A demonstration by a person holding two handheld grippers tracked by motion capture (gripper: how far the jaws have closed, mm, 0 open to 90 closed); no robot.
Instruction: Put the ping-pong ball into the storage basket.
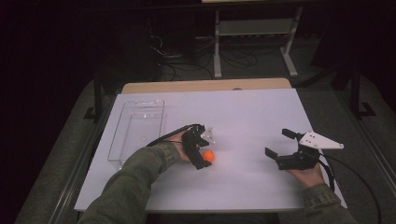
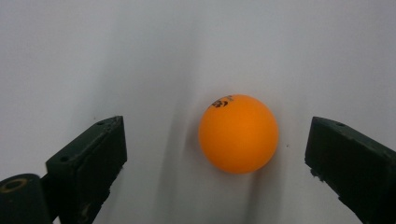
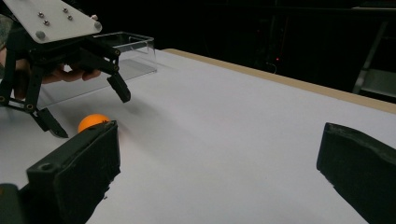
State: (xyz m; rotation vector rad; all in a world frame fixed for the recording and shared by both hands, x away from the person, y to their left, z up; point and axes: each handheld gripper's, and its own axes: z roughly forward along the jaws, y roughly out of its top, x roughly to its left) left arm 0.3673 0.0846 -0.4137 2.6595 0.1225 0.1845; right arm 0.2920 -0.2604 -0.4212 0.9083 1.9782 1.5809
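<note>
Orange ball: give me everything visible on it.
The orange ball is a small, smooth sphere that looks like matte plastic, with a small dark printed mark near its top. It rests on the white table, right of the clear tray. It lies between the open fingers of the left gripper, with a gap on each side; nothing but the table touches it.

Between your black left gripper [image 2: 217,154] jaws you have a bright orange ball [image 2: 238,134] with a small dark printed mark, lying on the plain white table [image 1: 243,116], with a clear colourless tray [image 1: 137,128] nearby and your olive-green sleeve [image 1: 135,179] reaching in.
</note>
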